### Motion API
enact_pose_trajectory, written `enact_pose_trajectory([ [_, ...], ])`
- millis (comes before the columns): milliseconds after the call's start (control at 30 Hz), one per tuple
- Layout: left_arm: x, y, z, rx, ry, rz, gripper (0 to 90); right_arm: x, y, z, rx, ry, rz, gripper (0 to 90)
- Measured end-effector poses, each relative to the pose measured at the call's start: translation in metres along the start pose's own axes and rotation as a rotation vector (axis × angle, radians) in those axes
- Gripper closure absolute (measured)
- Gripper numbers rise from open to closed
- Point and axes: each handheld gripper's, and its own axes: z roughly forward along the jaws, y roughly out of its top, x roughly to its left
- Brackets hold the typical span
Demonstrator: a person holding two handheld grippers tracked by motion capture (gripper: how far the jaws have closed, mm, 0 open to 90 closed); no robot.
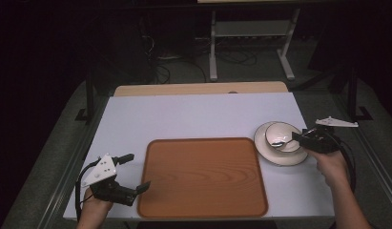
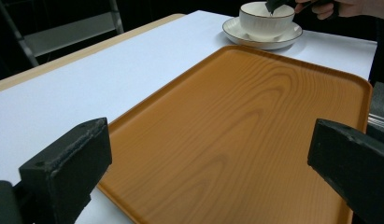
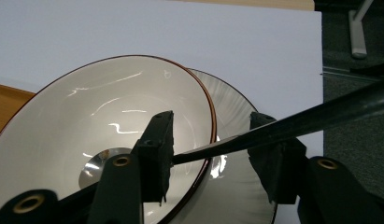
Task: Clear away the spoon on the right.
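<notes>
A brown wooden tray (image 1: 203, 179) lies in the middle of the white table, with nothing on it. To its right a white bowl (image 1: 284, 131) stands on a white plate (image 1: 284, 158). A spoon with a black handle (image 3: 320, 116) rests in the bowl (image 3: 124, 98), its metal end at the bottom. My right gripper (image 1: 296, 137) is open at the bowl's right side. In the right gripper view (image 3: 212, 126) one jaw is inside the bowl and the other over the plate (image 3: 231, 186), astride the rim and handle. My left gripper (image 1: 137, 171) stands open by the tray's left edge (image 2: 208, 140), holding nothing.
The white table (image 1: 184, 114) ends in a bare wooden strip (image 1: 198, 88) at the back. Beyond it a metal stand (image 1: 251, 33) and cables sit on the dark floor. The table's right edge runs close by the plate.
</notes>
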Motion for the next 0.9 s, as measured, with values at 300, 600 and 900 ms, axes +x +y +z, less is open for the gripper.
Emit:
enact_pose_trajectory([
  [300, 0.000, 0.000, 0.000, -0.001, 0.000, -0.001, 0.0, 0.001, 0.000, 0.000, -0.006, 0.008, -0.009, 59.4],
  [600, 0.000, 0.000, 0.000, -0.001, -0.002, 0.001, 0.0, 0.001, 0.002, -0.006, -0.026, -0.005, -0.019, 65.2],
  [900, 0.000, 0.000, 0.000, -0.002, -0.001, 0.000, 0.0, 0.001, 0.008, -0.018, -0.080, -0.029, -0.035, 73.8],
])
